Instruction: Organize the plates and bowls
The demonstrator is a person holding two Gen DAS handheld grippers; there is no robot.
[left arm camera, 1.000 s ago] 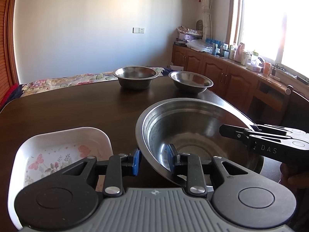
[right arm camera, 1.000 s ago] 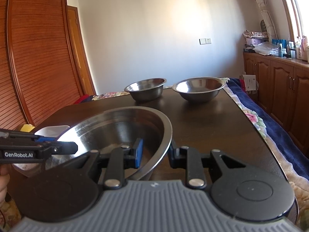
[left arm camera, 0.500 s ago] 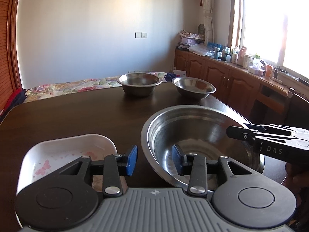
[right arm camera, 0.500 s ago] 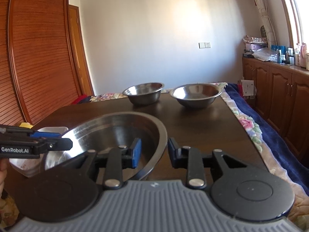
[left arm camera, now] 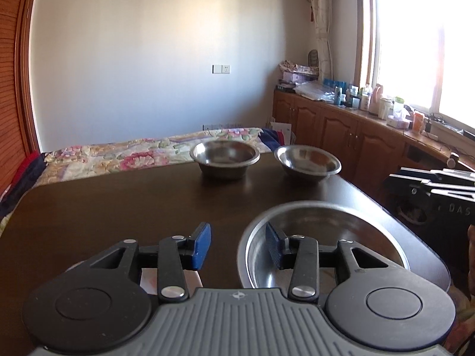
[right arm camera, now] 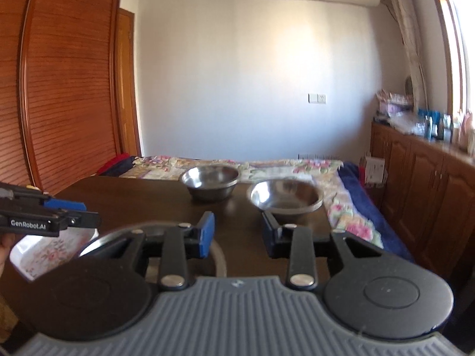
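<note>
Just beyond and to the right of the left gripper, a large steel bowl sits on the dark tabletop near its right edge; the left gripper's fingers stand wide apart with nothing between them, the blue-padded left one over bare wood and the right one above the bowl's near rim, though whether it touches the metal I cannot tell. Under the left finger's base, a sliver of the white floral tray peeks out in the left wrist view; the right wrist view shows it more fully, lying to the left of the large bowl and below the left gripper's tip. The right gripper hangs with its fingers also wide and empty; the large bowl's rim curves just under and behind its left finger, mostly hidden by the gripper body. Far ahead of both sets of fingers, near the tabletop's far edge, two smaller steel bowls rest upright side by side but apart: a deeper straight-sided bowl on the left and a shallower flared bowl on the right. From the right wrist view the flared bowl lies just beyond the right finger's tip. Beyond the tabletop lies a bed with a floral bedspread. To the right of the fingers, wooden cabinets run below a bright window, their top crowded with bottles and boxes.
</note>
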